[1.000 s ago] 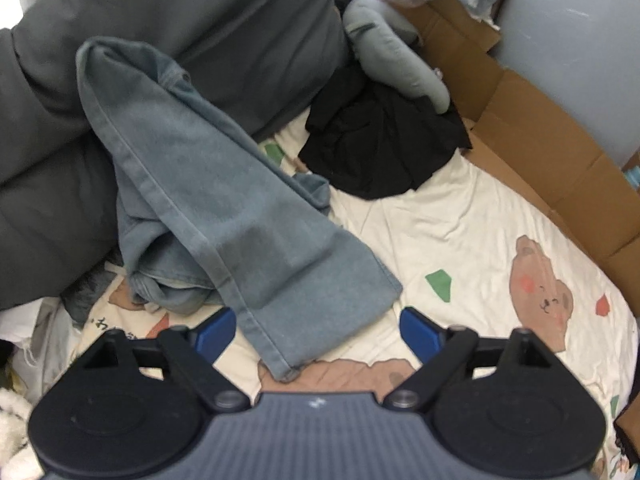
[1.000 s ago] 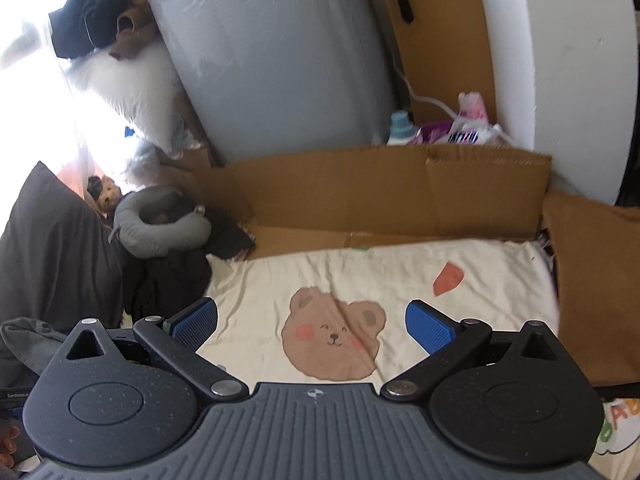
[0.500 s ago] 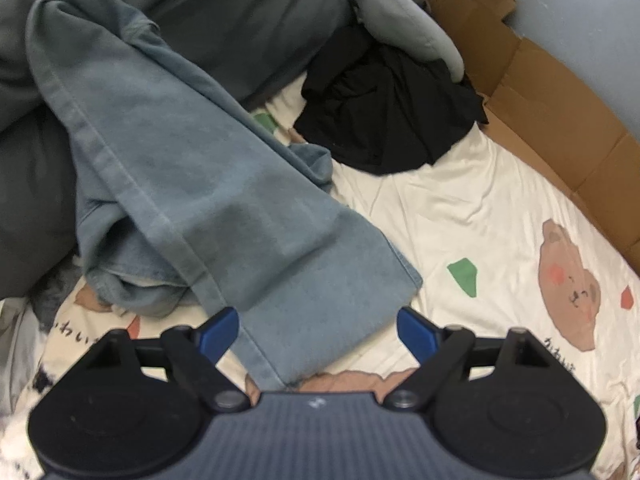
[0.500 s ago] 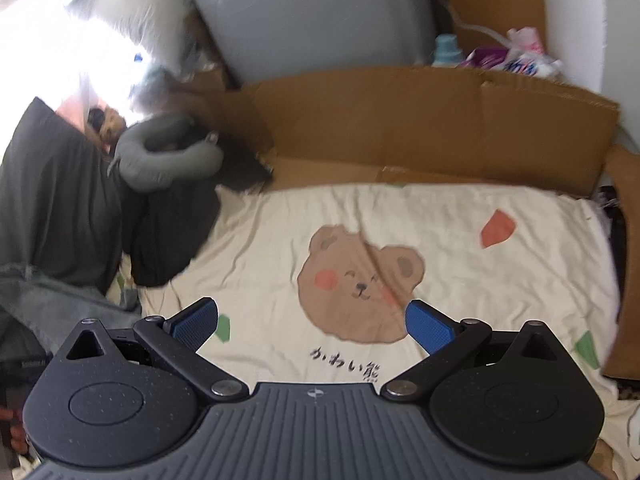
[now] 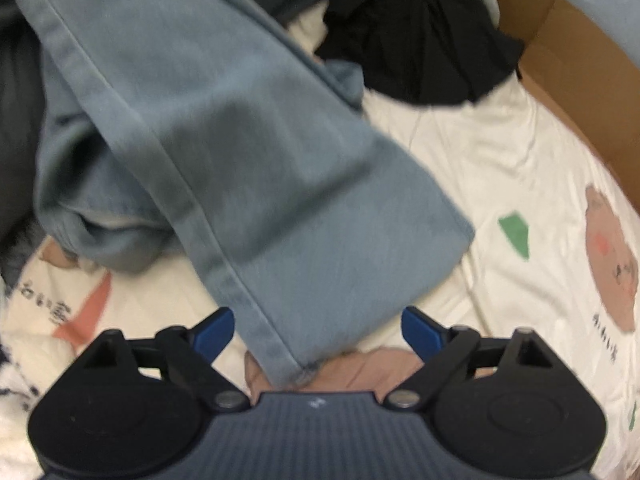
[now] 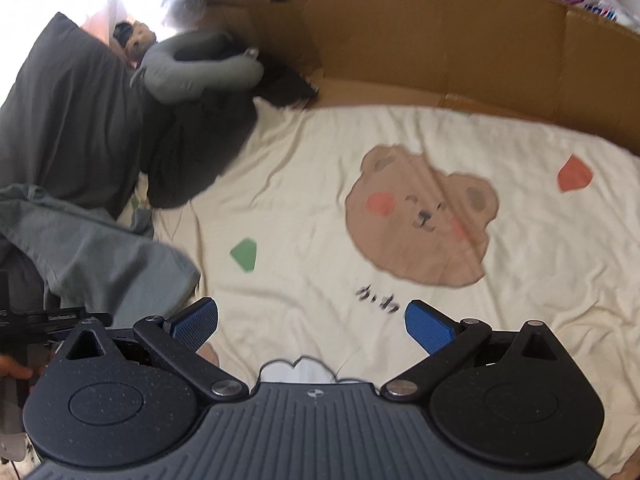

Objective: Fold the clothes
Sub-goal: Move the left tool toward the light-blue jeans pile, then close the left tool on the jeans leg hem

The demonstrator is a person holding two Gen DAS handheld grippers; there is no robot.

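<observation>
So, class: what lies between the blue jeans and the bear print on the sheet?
Bare cream sheet with one green patch, seen in the right wrist view between jeans and bear print.

1. One pair of blue-grey trousers [image 5: 240,152].
2. One black garment [image 5: 420,48].
3. One grey neck pillow [image 6: 200,68].
4. Two grippers: left gripper [image 5: 316,330], right gripper [image 6: 312,322].
5. One printed bedsheet [image 6: 304,208].
</observation>
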